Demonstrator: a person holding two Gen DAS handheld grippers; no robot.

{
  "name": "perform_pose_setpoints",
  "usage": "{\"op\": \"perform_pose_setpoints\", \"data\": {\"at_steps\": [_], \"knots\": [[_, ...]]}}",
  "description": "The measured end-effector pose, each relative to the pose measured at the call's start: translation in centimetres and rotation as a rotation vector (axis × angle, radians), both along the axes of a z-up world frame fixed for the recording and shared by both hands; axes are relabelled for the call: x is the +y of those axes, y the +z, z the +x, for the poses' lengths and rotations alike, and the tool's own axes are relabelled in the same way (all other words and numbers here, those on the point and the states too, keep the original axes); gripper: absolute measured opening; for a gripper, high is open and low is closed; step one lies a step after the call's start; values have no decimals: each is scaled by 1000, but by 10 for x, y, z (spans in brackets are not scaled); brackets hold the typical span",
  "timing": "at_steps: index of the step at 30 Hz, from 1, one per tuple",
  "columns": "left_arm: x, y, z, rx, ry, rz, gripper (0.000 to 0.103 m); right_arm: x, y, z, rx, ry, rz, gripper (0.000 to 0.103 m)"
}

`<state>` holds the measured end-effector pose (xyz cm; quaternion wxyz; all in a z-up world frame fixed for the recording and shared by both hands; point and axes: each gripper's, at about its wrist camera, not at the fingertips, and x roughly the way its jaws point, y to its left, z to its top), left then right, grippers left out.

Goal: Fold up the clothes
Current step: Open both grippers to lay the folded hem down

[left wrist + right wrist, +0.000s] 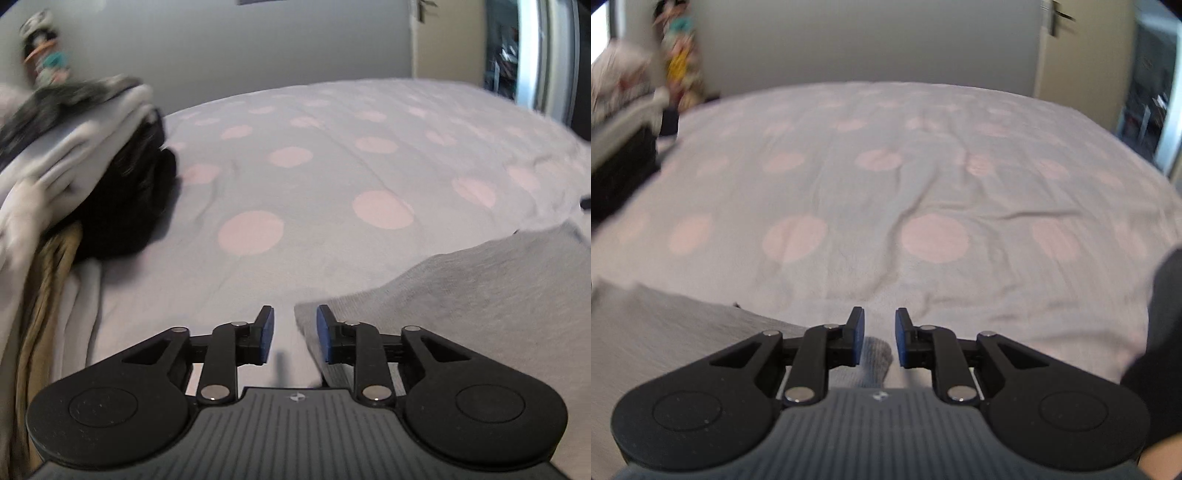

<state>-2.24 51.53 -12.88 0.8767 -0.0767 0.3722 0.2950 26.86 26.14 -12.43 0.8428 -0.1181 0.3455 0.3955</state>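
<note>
I read this step as taking hold of the grey garment's near corners before a fold, so I want each corner seated squarely between the pads before I close, and both hands working evenly so the cloth comes up flat rather than twisted.

Starting far to the left of my left gripper (294, 334), a pile of clothes (74, 155) sits on the bed, pale layers over something black and a tan piece hanging below. It is blurred, so I cannot say whether it is folded. Ahead of the gripper stretches the polka-dot bedspread (295, 166). The left gripper's jaws stand apart with nothing between them. The grey garment (461, 295) lies flat to its right and slightly ahead, and its near left corner comes in just beside the right-hand pad, partly under that finger. I would shift the gripper a little to the right so the corner falls into the gap.

The right gripper (880, 338) is also parted and holds nothing. From here the grey garment (665, 332) spreads to its left, and a rounded corner pokes up low between the fingers, nearer the left pad. Something dark that I cannot identify sits at the far right edge.
</note>
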Motion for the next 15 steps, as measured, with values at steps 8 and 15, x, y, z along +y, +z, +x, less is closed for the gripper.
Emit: {"op": "perform_pose_setpoints", "data": {"at_steps": [8,15], "knots": [[-20,11,-74,-179,193,-158,65,-78,-2,-42,167,-152,170,48],[-21,-2,-75,-261,247,-267,79,-95,-21,-48,245,-229,244,55]]}}
